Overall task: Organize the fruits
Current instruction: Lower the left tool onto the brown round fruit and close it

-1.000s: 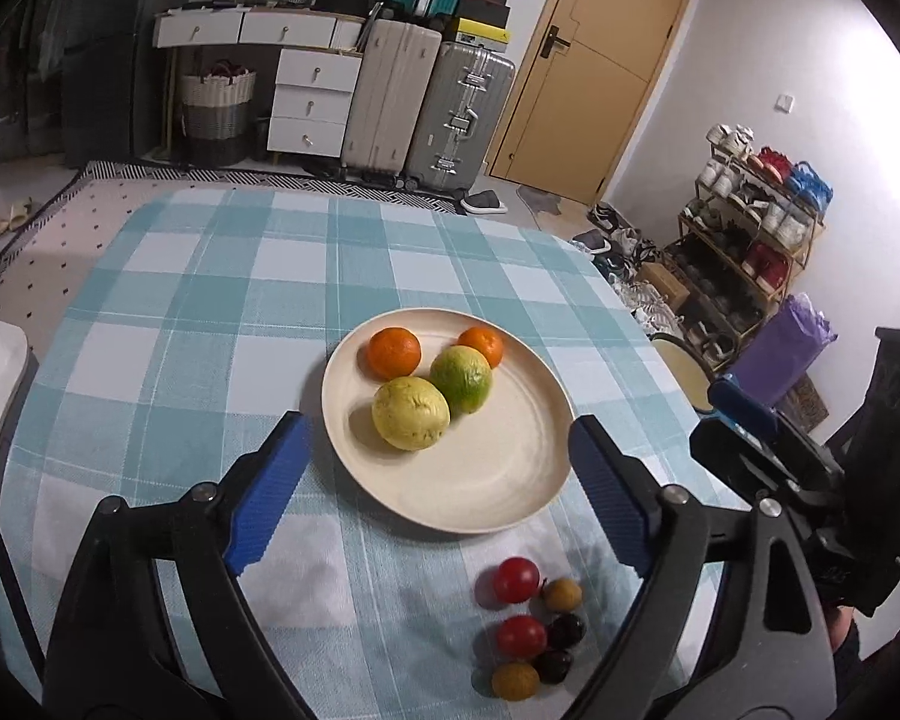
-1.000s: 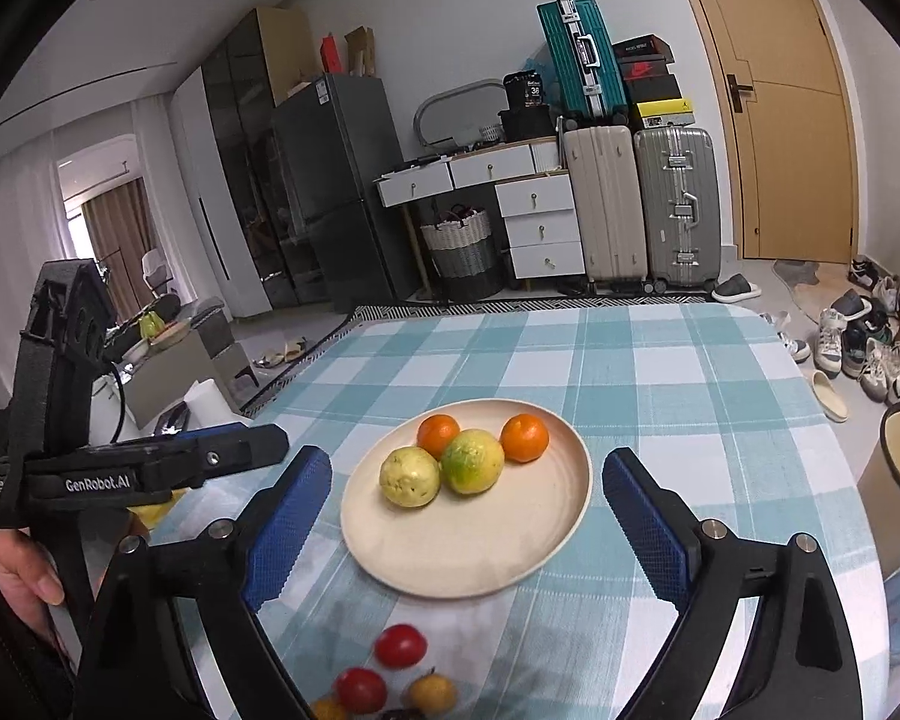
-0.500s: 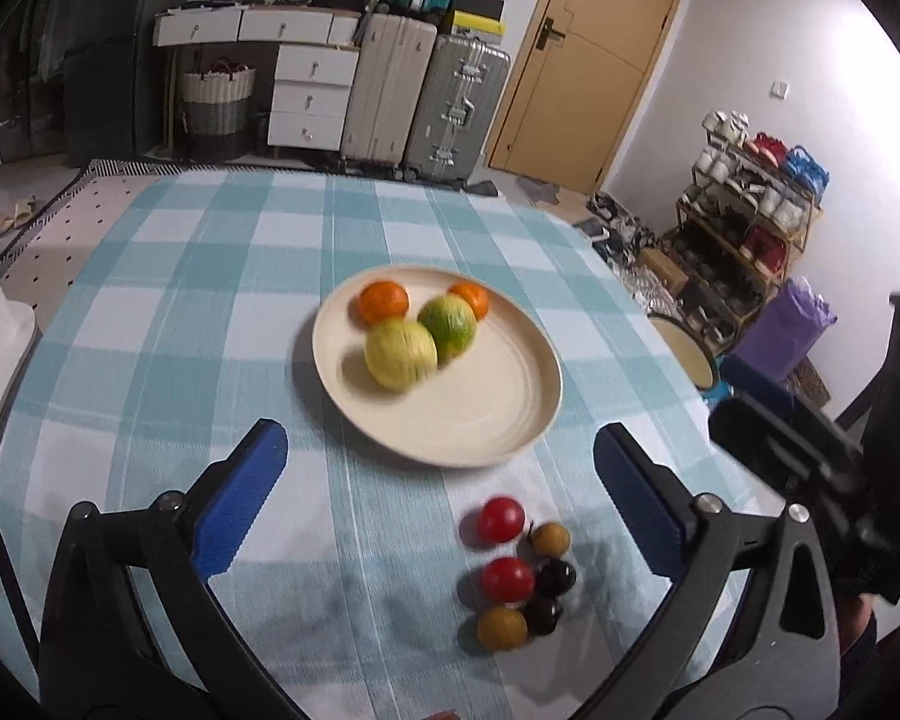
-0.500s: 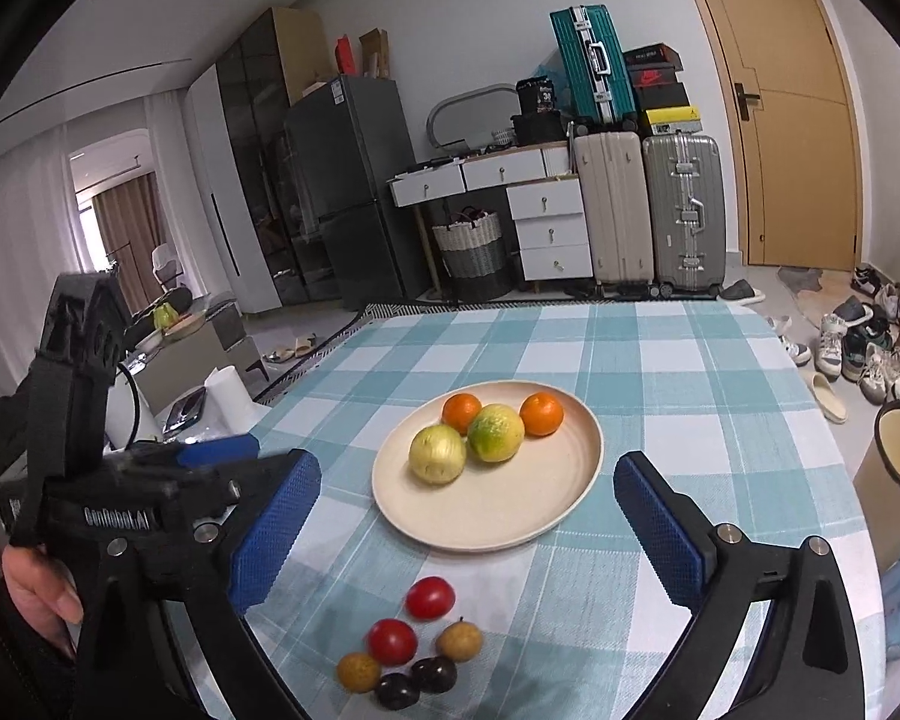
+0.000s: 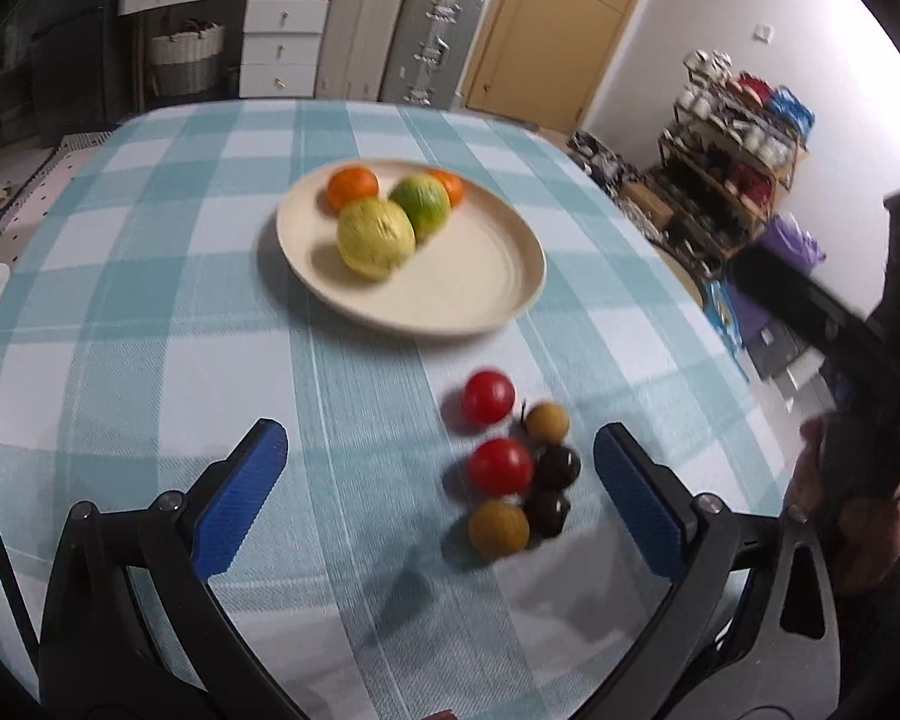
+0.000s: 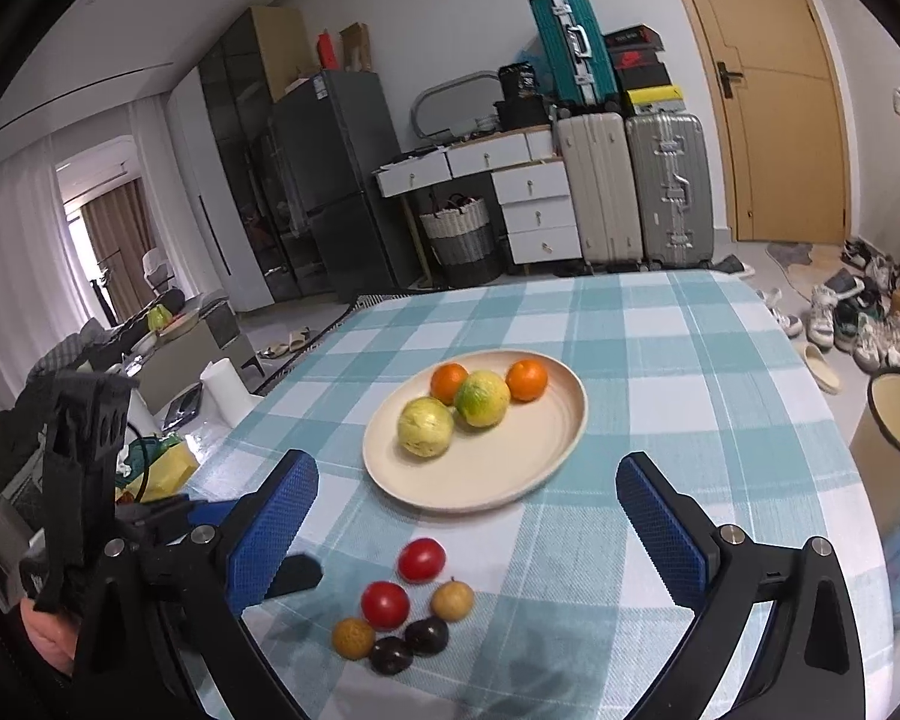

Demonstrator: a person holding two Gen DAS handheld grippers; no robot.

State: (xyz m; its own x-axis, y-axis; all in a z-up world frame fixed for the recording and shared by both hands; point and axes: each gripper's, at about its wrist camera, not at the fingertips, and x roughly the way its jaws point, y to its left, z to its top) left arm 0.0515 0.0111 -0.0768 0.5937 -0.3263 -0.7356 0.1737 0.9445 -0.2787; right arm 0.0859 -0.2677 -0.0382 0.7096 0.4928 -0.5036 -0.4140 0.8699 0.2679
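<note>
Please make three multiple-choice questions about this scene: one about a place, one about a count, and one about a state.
1. Where does the cluster of six small round fruits lie?
A. on the checked tablecloth
B. on the plate
C. in a basket

2. How many fruits are on the round cream plate?
A. two
B. four
C. six

3. How is the left claw?
A. shut on a tomato
B. open and empty
C. shut on the plate

Answers: 1 A, they lie nearer than the plate; 2 B, two orange, one green-yellow, one yellow; 3 B, blue pads stand wide apart.

Both wrist views look forward and down over the checked table [image 5: 150, 312] from its near edge, left gripper [image 5: 435, 495] beside right gripper [image 6: 468, 525]. They share the plate [image 5: 480, 300] ahead and small fruits [image 6: 402, 606] just between the fingers.
</note>
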